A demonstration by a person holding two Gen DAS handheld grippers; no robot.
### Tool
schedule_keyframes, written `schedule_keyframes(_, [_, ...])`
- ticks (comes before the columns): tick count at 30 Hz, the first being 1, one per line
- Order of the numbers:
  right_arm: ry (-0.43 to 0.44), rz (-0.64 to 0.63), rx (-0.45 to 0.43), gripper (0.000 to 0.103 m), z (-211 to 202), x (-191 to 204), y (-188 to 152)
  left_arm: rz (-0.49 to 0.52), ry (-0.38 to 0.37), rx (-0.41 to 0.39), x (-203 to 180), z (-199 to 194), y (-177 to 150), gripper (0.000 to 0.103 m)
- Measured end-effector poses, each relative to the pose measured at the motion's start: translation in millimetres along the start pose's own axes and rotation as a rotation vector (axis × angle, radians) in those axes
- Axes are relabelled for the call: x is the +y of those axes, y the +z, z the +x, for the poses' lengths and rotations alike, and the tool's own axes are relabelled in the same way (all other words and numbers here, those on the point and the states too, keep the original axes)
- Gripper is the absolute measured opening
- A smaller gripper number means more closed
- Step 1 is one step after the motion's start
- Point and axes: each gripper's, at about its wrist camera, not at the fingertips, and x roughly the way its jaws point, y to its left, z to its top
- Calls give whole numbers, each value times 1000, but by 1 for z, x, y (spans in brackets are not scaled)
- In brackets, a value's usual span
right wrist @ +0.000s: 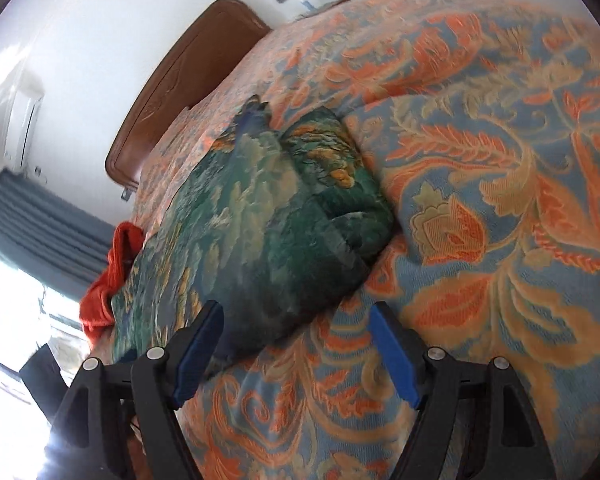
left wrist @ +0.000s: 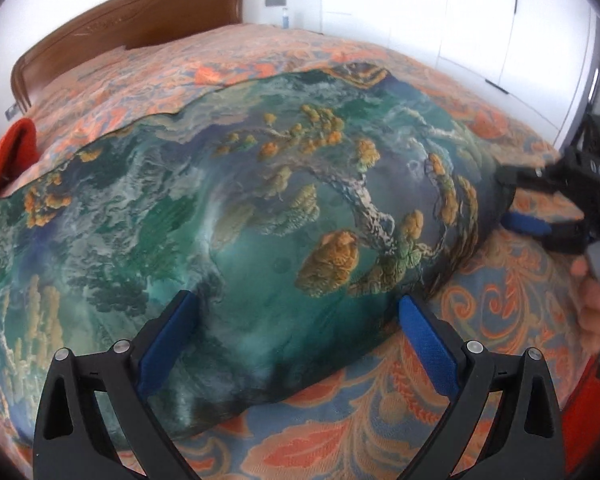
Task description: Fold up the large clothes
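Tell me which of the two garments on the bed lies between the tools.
The green printed garment, spread across the patterned bedspread before both open tools. The orange garment lies bunched at the bed's far edge.

A home bedroom is showing here: a bed [left wrist: 340,60] with a carved wooden headboard [left wrist: 140,20] is lying under a floral bedspread [right wrist: 480,200], with white wardrobe doors [left wrist: 480,20] and grey-blue curtains [right wrist: 40,216] standing around it.

Bed [left wrist: 380,432] under an orange-and-blue floral bedspread, brown wooden headboard [left wrist: 148,12] at its far end | big teal landscape-print garment [left wrist: 240,208] lies spread right on the bedspread, well short of the headboard | red cloth [left wrist: 8,160] bunched at the bed's edge, just beside the garment's end
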Motion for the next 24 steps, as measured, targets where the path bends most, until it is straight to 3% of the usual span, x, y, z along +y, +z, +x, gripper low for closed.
schedule_keyframes(4, [22, 105, -16, 81, 31, -9, 17, 55, 19, 20, -10, 6, -7, 102])
schedule_keyframes(6, [17, 121, -37, 76, 38, -9, 18, 58, 8, 28, -8, 1, -8, 102])
schedule_keyframes(7, [-3, 88, -52, 55, 38, -5, 17, 50, -8, 33, -6, -4, -7, 101])
schedule_keyframes(8, [-27, 48, -63, 41, 37, 0, 15, 34, -26, 37, -3, -10, -5, 101])
schedule_keyframes(10, [-36, -27, -99, 32, 26, 13, 9, -9, -78, 33, 5, -26, 4, 100])
schedule_keyframes(17, [-89, -407, -248, 28, -21, 90, -16, -66, -241, -61, 11, -90, 85, 100])
schedule_keyframes(20, [-83, -530, -291, 28, -34, 120, -29, -64, -298, -43, 8, -97, 116, 100])
schedule_keyframes(24, [-98, -671, -332, 28, -49, 143, -49, -50, -305, -7, -6, -98, 138, 100])
